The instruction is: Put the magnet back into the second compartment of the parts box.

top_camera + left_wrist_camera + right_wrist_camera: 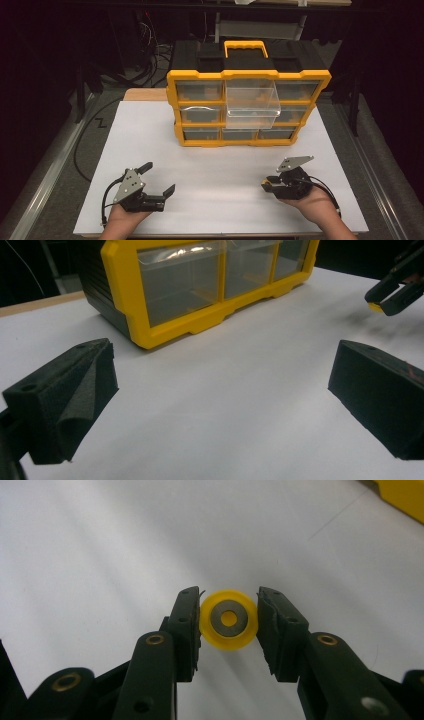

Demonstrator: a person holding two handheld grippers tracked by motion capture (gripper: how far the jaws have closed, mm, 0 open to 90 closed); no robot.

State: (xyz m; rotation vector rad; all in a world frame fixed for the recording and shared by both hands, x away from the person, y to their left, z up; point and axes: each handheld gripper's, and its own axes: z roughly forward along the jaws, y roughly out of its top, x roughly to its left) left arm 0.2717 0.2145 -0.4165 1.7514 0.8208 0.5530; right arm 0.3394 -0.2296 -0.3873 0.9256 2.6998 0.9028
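My right gripper (228,605) is shut on a small yellow disc (235,639) with a grey ring and a hole at its centre; both pads press its rim just above the white sheet. From the high view this gripper (265,185) sits at the front right of the sheet. In the left gripper view it (387,295) shows at the top right, a bit of the yellow disc (374,306) at its tips. My left gripper (160,177) rests at the front left, open, with nothing between its fingers (65,395).
A yellow and black drawer organizer (200,75) stands at the back of the white sheet (215,165). One clear drawer (251,102) in its top middle is pulled out toward me. Its lower drawers (180,282) face the left gripper. Cables lie beyond the table's left edge.
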